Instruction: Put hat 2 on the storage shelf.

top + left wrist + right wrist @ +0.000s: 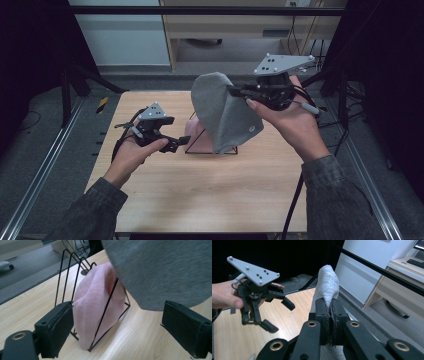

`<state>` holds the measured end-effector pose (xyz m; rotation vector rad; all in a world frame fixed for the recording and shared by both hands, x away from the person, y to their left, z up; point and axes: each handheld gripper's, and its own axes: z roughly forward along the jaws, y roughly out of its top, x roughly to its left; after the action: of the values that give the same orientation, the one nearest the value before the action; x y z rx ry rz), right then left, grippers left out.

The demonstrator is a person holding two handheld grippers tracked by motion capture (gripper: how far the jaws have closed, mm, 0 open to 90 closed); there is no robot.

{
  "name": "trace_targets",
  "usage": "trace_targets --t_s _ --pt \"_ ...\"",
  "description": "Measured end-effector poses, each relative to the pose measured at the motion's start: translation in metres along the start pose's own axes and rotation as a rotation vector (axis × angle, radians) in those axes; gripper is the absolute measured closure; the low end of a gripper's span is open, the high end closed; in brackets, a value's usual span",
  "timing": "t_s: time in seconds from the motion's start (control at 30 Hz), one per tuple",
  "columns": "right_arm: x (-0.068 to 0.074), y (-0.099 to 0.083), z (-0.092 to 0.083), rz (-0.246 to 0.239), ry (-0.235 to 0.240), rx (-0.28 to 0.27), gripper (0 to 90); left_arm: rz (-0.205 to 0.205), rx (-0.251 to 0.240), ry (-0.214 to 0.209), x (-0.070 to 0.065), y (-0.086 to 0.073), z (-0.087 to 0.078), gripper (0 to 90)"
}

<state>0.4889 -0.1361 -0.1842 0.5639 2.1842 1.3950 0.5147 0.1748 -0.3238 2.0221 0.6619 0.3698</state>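
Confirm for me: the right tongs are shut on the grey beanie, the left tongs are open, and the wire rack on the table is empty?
Not quite. The wire rack is not empty: a pink beanie sits in it, as the left gripper view shows. The right tongs are shut on the grey beanie, and the left tongs are open.

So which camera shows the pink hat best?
The left gripper view: the pink hat sits close up in the wire rack. In the high view the grey hat hides most of it.
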Motion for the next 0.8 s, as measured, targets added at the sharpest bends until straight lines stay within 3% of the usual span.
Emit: trace_targets --t_s 0.53,0.67,0.8 --pt "-0.015 0.022 0.016 0.015 -0.03 -0.026 86.3 0.019 -0.007 0.018 0.011 0.03 0.006 17.0" --pt "-0.021 0.025 0.018 0.018 -0.042 -0.016 86.3 -0.01 -0.032 -0.014 0.014 0.036 0.01 23.0" --pt "-0.027 0.027 0.02 0.025 -0.06 -0.012 86.3 0.003 -0.026 -0.011 0.015 0.041 0.017 24.3"
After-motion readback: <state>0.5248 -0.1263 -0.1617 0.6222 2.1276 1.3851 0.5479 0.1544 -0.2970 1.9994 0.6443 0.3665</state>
